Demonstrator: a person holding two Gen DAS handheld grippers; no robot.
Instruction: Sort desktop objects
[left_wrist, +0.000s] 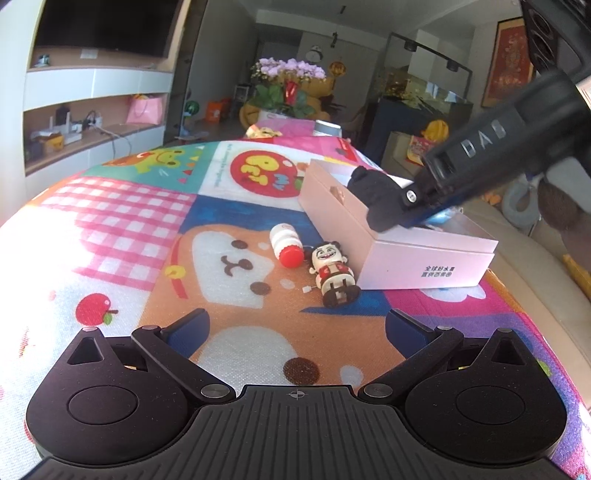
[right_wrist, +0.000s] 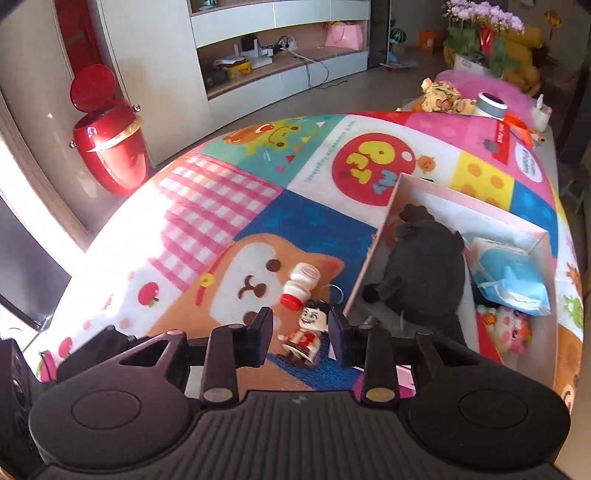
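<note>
A white bottle with a red cap (left_wrist: 286, 245) (right_wrist: 301, 286) lies on the cartoon mat. Beside it lies a grinning wind-up figure (left_wrist: 334, 275) (right_wrist: 306, 332), close to the pink box (left_wrist: 406, 266) (right_wrist: 373, 251). The box holds a black plush (left_wrist: 369, 184) (right_wrist: 424, 266), a blue shark packet (right_wrist: 513, 280) and a pink plush (right_wrist: 509, 328). My right gripper (left_wrist: 388, 218) (right_wrist: 299, 336) hovers over the box's near-left edge, above the figure, with a narrow gap between its pads and nothing in them. Low over the mat's near part, my left gripper (left_wrist: 295, 328) stands wide open and empty.
A red lidded bin (right_wrist: 110, 147) stands on the floor to the left of the table. At the far end are a white cylinder (right_wrist: 491, 105), a small yellow toy (right_wrist: 443, 98) and flowers (left_wrist: 291, 70). The mat (left_wrist: 147, 221) drops off at the right edge.
</note>
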